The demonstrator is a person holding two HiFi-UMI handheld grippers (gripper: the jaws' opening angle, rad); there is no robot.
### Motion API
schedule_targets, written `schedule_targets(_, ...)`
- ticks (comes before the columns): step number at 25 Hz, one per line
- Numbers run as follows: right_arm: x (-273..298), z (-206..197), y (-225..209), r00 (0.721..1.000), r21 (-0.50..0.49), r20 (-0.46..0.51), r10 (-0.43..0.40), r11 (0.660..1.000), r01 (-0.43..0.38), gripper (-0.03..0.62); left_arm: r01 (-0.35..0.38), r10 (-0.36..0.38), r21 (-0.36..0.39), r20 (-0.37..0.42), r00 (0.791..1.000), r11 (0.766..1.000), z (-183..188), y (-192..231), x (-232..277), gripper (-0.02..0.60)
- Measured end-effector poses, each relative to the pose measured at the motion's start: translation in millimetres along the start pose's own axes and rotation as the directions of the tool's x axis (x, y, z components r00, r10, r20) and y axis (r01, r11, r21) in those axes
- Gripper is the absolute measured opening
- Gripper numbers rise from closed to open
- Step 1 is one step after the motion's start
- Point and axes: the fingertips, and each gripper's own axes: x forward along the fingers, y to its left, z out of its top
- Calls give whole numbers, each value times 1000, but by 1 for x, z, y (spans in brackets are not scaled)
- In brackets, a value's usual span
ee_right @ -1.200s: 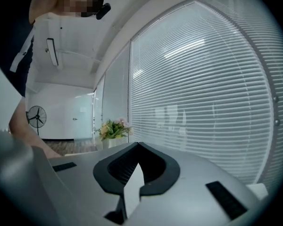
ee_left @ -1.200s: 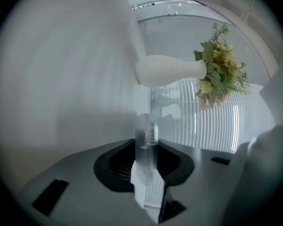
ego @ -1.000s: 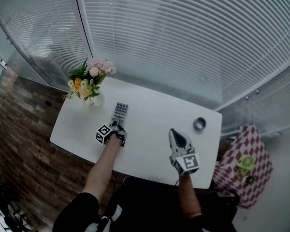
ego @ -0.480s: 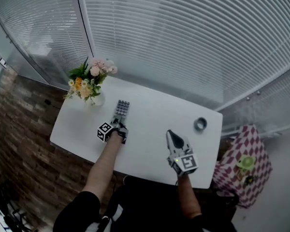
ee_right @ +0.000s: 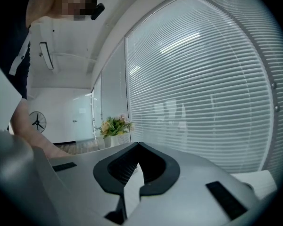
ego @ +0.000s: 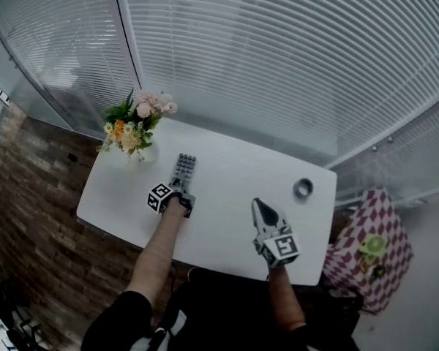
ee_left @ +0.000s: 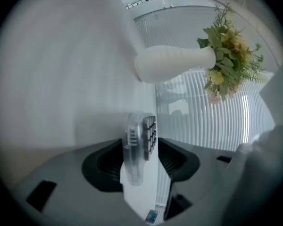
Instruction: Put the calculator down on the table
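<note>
Two grippers are over the white rectangular table [ego: 227,168]. The left gripper's [ego: 178,188] jaws, just opening, stand spread around the slim grey calculator [ego: 184,165] lying on the table. The right gripper's [ego: 258,202] jaws are pressed together, empty.

I found the table [ego: 230,178] bare through the middle, with room to pass freely. The vase of flowers [ego: 137,134] blocked the far left corner, near the calculator [ego: 184,167]. A small ring [ego: 301,188] stood by the right edge.
</note>
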Motion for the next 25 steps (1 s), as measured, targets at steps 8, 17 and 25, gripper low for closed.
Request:
schedule_targets(8, 0, -2, -1, 1000, -12, 10, -4, 1000, 5, 6, -93, 93, -16, -13, 996, 995, -5, -1, -3, 263)
schedule_targets(17, 5, -4, 0, 1000, -3, -4, 18, 1000, -18, 6, -183, 183, -58, -1, 983, 981, -6, 6, -15, 270)
schedule_targets(25, 4, 0, -1, 1000, -4, -4, -9, 1000, 9, 6, -370, 370, -10, 29, 929, 929, 0, 16, -29, 282)
